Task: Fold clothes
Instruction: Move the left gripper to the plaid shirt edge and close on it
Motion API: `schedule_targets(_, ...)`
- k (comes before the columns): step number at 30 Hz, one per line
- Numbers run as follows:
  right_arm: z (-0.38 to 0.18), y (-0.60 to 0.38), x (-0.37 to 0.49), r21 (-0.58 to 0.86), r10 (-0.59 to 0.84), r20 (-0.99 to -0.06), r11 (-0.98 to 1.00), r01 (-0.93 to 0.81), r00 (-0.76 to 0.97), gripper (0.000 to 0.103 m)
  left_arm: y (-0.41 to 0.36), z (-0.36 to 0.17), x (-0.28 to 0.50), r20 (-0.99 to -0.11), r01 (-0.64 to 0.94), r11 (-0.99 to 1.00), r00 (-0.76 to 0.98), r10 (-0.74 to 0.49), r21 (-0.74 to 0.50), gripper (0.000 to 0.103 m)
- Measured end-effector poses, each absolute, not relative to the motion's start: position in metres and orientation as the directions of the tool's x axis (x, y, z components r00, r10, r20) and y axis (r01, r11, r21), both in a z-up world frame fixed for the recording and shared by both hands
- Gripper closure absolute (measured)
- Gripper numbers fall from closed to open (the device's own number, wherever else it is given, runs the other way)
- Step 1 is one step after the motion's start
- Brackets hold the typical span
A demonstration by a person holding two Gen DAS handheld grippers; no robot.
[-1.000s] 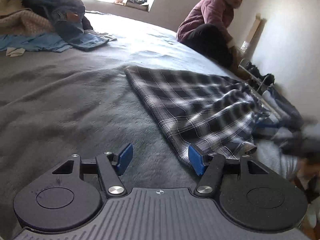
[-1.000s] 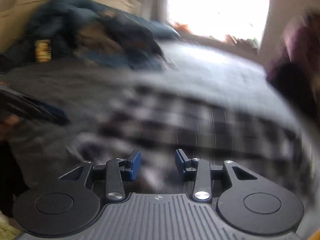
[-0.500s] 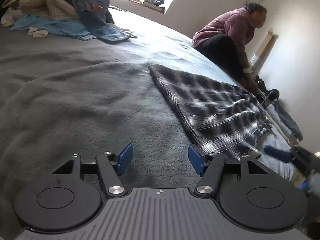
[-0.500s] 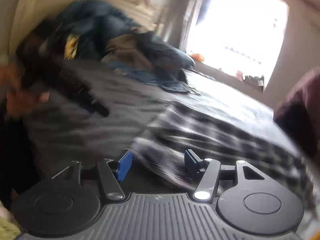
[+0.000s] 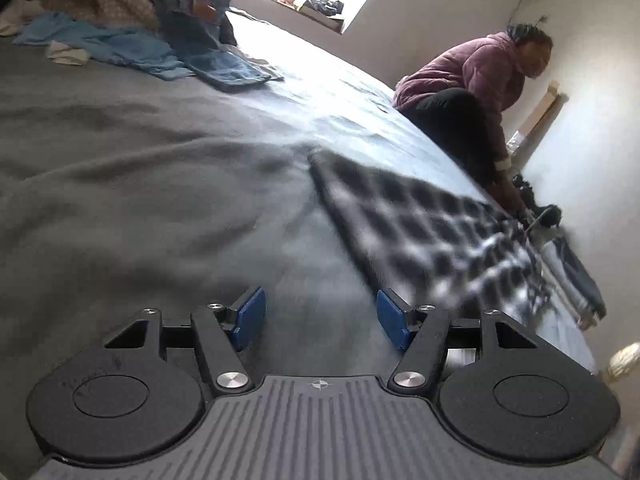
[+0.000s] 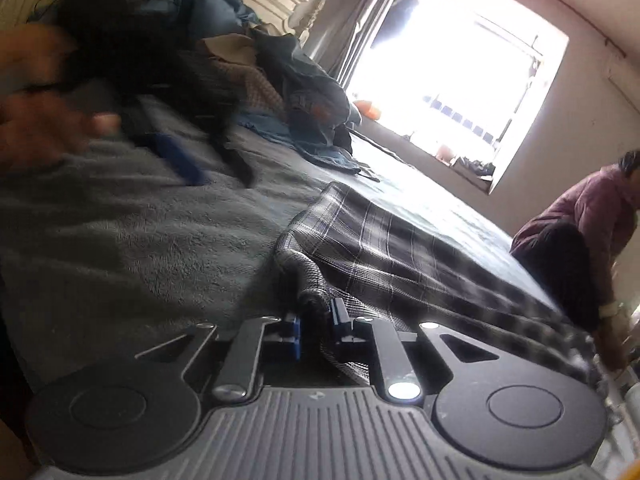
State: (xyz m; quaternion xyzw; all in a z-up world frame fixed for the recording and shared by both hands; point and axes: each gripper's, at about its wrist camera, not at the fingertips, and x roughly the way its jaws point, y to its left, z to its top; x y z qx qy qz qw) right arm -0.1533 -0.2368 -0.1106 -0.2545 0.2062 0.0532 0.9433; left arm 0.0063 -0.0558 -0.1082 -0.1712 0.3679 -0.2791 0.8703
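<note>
**Right tool closing on a bunched corner; left tool empty**

A wide bed with a grey fleece blanket (image 5: 140, 184) fills both views. A black-and-white plaid woven garment (image 6: 392, 248) lies spread ahead of the right tool (image 6: 316, 326), its near corner bunched between the closing jaws. The grip looks shallow, so the fold may slip out when lifted. From the left tool (image 5: 320, 316), released with only blanket between its blue pads, the garment lies ahead and to the right, its far side draping off the bed edge; that hanging weight could drag it off. A pile of unfolded blue and beige clothes (image 5: 120, 20) sits far ahead to the left.
</note>
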Motion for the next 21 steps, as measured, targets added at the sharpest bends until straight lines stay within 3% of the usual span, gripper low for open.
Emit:
schedule_targets(12,-0.109,-0.243,-0.165,-0.445,-0.009,-0.414,0.874,-0.194,0.910,0.091,-0.123,-0.116,0.111,-0.586,0.370,0.783,0.521,-0.620,-0.500,0.041)
schedule_targets(21,-0.113,-0.241,-0.174,-0.456,-0.001,-0.377,0.871,-0.185,0.926,0.091,-0.140,-0.111,0.106,-0.589,0.413,0.817,0.566,-0.577,-0.403,0.066)
